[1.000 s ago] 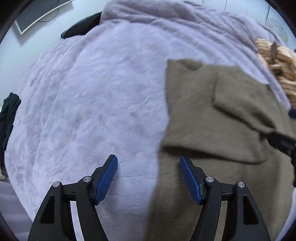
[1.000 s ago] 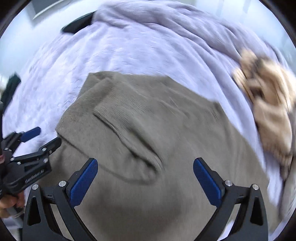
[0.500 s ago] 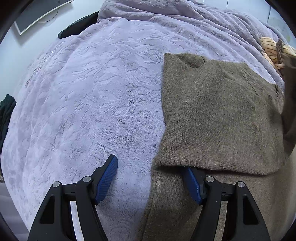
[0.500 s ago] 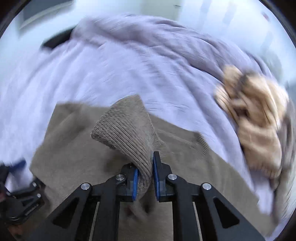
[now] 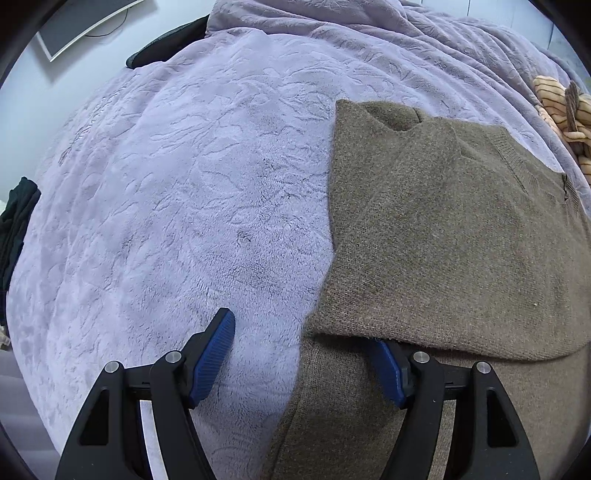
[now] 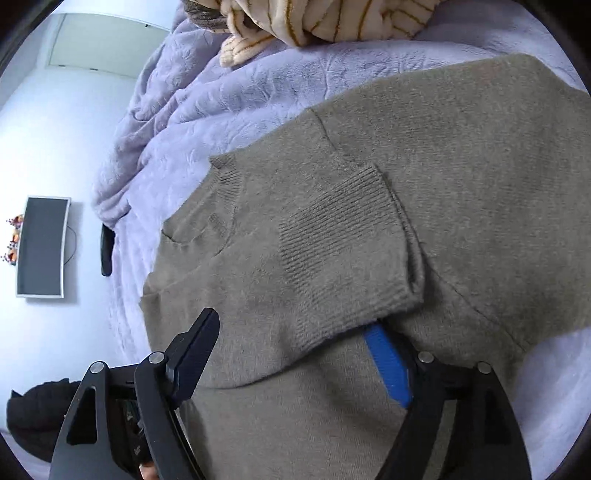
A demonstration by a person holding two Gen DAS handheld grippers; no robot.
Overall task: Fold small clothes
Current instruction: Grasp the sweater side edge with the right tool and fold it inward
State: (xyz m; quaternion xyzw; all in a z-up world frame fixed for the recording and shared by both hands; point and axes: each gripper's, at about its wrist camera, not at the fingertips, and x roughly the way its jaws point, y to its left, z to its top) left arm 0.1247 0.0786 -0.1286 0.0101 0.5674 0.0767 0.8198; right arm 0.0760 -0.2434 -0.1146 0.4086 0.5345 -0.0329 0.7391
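Your left tongs [image 5: 301, 363] hung released at the sweater [image 5: 443, 229] edge; right tongs [image 6: 295, 365] were opening, cuff [image 6: 351, 251] dropped. One finger sat under it and could drag the fold.

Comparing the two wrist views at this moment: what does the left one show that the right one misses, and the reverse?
Left wrist only: a broad bare stretch of lavender blanket and the left claw open over the sweater's edge.

Right wrist only: the ribbed sleeve cuff folded across the body, and the right claw, its jaws opening beside that cuff.

Both: the olive knit sweater, the striped cream garment, the wall monitor.
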